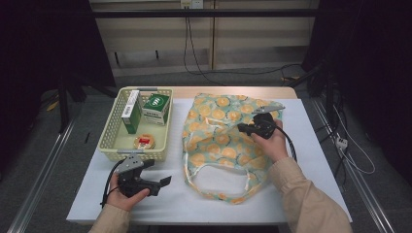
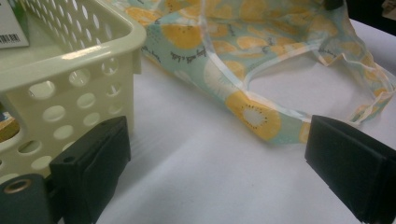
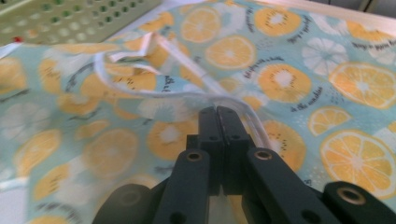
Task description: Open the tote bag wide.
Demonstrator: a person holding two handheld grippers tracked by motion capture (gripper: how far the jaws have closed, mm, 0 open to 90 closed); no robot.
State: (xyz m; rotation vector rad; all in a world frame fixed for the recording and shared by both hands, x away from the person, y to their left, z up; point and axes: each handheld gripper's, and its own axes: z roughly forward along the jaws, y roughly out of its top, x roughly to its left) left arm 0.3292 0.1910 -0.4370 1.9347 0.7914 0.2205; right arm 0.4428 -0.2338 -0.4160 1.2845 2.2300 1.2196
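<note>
A light blue cloth bag (image 1: 214,141) printed with orange slices lies flat on the white table, its handles toward the near edge. My right gripper (image 1: 241,128) rests on the bag's middle. In the right gripper view its jaws (image 3: 218,113) are shut, pinching the bag's (image 3: 289,79) white-trimmed edge at their tips. My left gripper (image 1: 165,181) lies low near the front left of the table and is open. In the left gripper view nothing sits between its jaws (image 2: 219,140); the bag's handle (image 2: 261,112) lies just ahead of them.
A cream perforated basket (image 1: 110,127) stands at the table's left, holding a green-and-white carton (image 1: 131,112), a green box (image 1: 156,108) and a small round tin (image 1: 145,141). Its corner (image 2: 74,70) is right beside my left jaw. Bare white tabletop (image 1: 311,145) lies right of the bag.
</note>
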